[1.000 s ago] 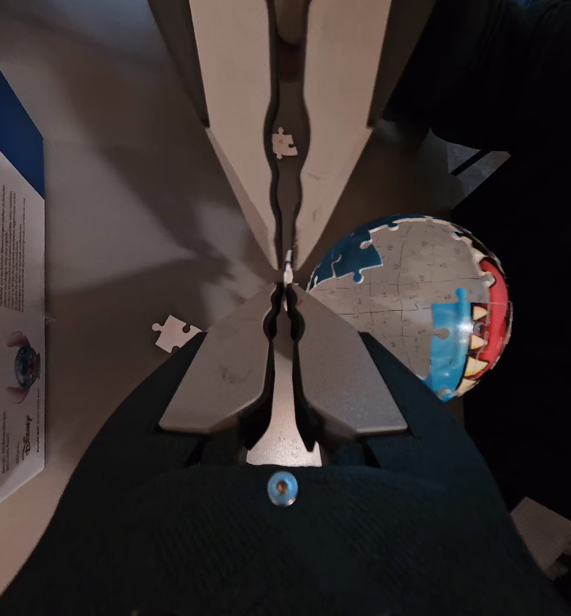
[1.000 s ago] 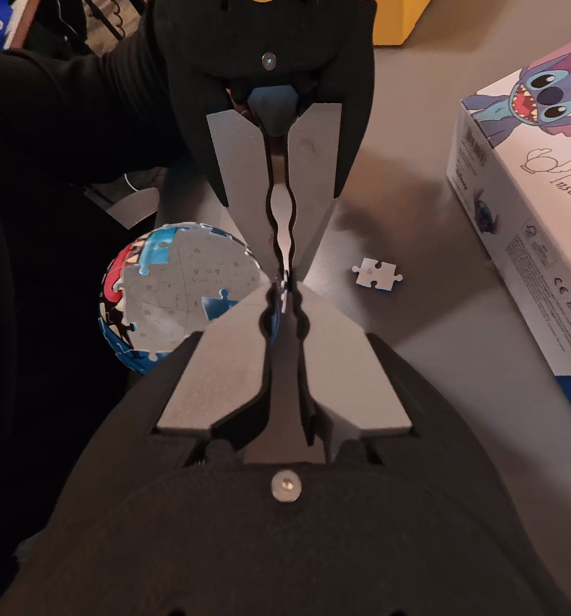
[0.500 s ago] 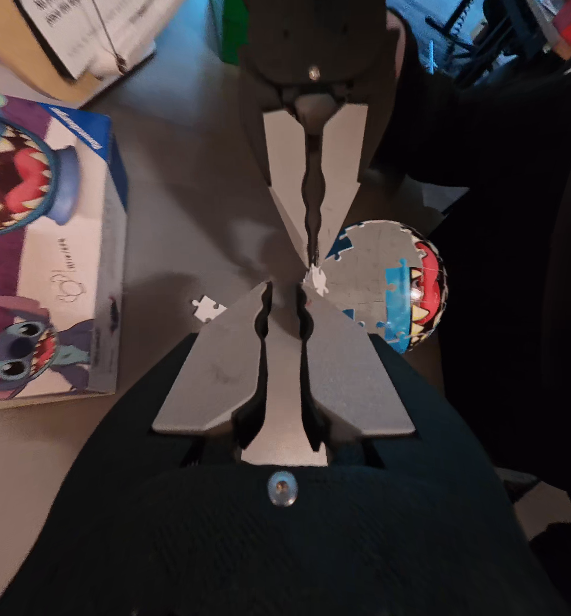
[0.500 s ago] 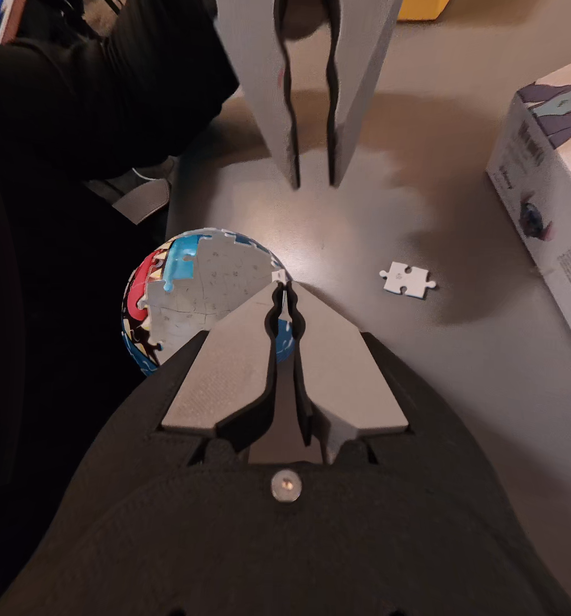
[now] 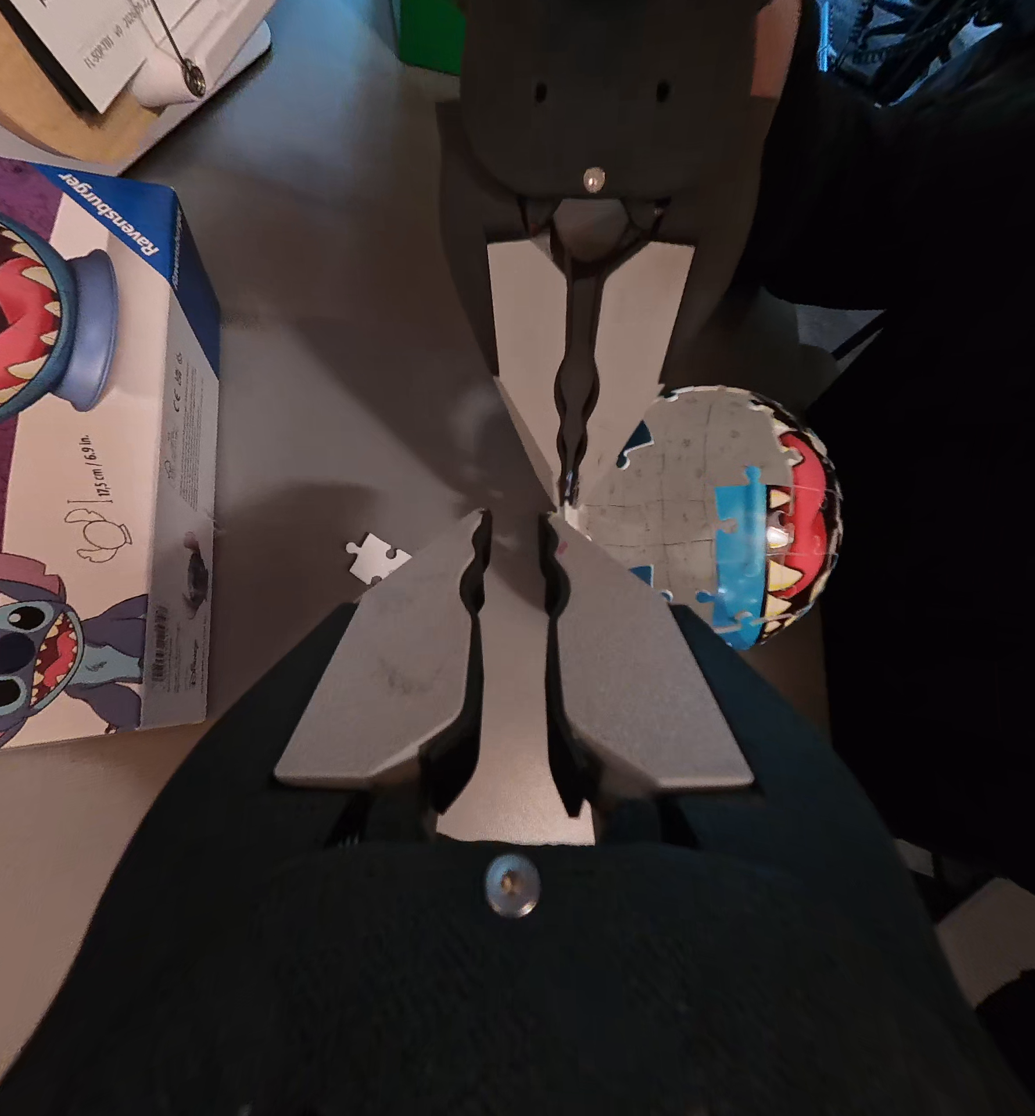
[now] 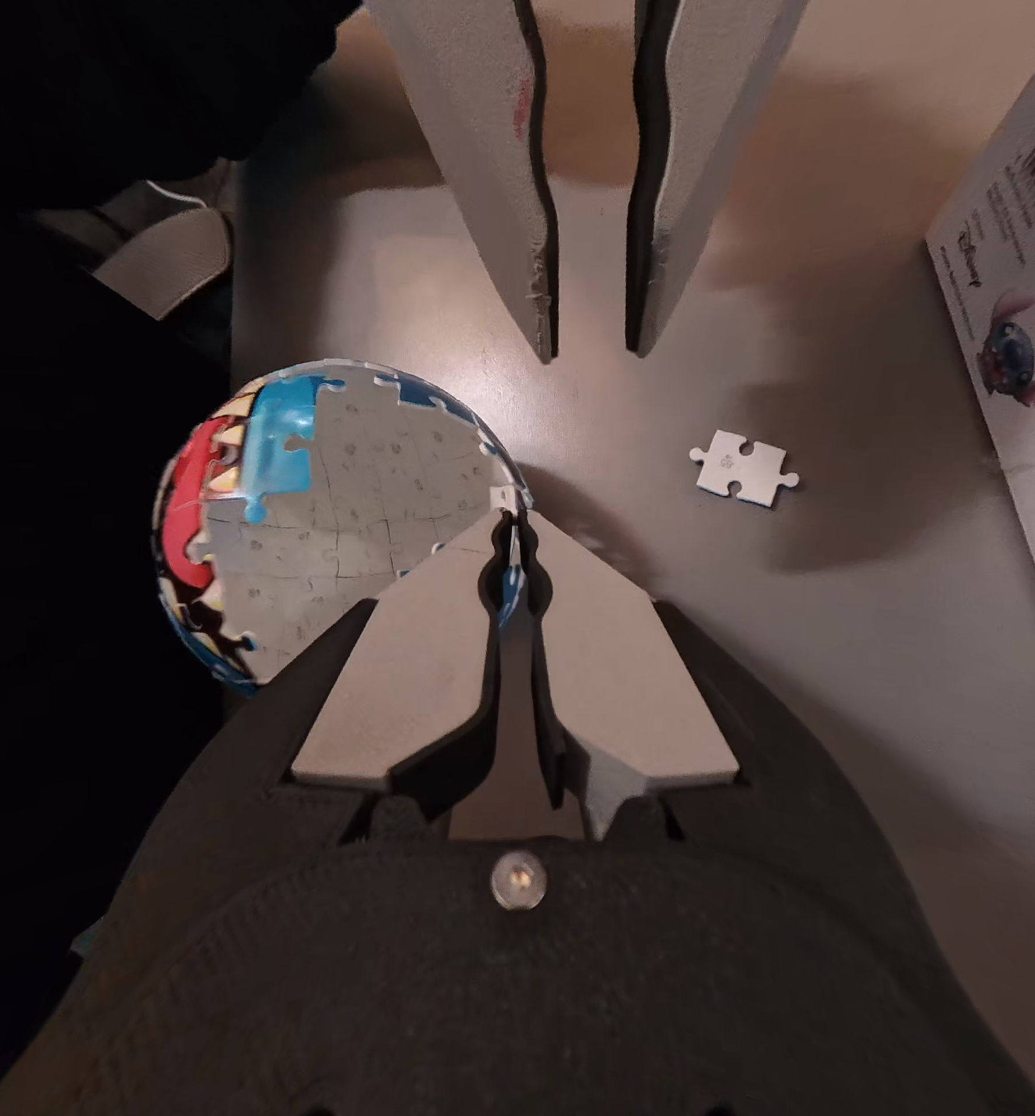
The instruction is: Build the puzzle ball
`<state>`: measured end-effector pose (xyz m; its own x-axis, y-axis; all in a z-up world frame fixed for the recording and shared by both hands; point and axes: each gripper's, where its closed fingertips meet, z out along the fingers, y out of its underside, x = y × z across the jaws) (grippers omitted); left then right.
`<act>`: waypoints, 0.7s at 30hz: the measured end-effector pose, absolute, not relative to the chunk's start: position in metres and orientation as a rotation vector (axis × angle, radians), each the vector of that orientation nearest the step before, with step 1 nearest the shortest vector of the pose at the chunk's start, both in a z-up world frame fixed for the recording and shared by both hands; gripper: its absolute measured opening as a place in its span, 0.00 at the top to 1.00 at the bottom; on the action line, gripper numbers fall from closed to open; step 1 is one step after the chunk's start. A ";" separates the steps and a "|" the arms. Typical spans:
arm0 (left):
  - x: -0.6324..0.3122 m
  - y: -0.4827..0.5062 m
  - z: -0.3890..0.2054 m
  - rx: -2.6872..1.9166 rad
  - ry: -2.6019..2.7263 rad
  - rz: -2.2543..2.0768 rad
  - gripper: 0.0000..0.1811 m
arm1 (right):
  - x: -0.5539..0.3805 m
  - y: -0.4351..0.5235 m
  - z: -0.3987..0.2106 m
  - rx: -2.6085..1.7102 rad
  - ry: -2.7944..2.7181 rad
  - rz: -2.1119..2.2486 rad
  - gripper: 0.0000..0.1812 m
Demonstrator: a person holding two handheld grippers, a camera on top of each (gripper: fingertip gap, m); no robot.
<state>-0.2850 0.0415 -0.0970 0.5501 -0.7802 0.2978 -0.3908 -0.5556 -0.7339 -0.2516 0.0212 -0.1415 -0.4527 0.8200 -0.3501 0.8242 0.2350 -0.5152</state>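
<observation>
Grey claw fingers fill the near part of both wrist views. The right claw (image 6: 513,513) is pinched nearly closed on a small white puzzle piece (image 6: 503,496), held edge-on right against the open rim of the puzzle ball (image 6: 333,519); whether the piece is already seated in that rim I cannot tell. The left claw (image 5: 512,518) stands parted by a clear gap and holds nothing.

The ball itself rests near the desk (image 6: 653,423) edge, beside a dark sleeve. It is a partial shell: the red, blue and toothy printed outside wraps one side, while a wide opening shows the pale, numbered backs of the joined pieces inside. So a good share is built, perhaps around half, but a large cap is still missing.

Farther out, a loose two-piece white section (image 6: 743,474) lies face down on the desk, well apart from the ball and not yet used. Beyond it, the puzzle box (image 5: 92,459) sits at the desk's far side. No other spare pieces show, so the remaining stock is out of sight.
</observation>
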 end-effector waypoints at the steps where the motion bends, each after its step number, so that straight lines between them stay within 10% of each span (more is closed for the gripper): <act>1: -0.285 0.042 -0.097 -2.176 0.938 -0.829 0.93 | -0.251 0.021 -0.145 1.637 2.475 -1.006 1.00; 21: -0.283 0.040 -0.096 -2.166 0.954 -0.824 0.93 | -0.253 0.017 -0.156 1.607 2.421 -1.042 1.00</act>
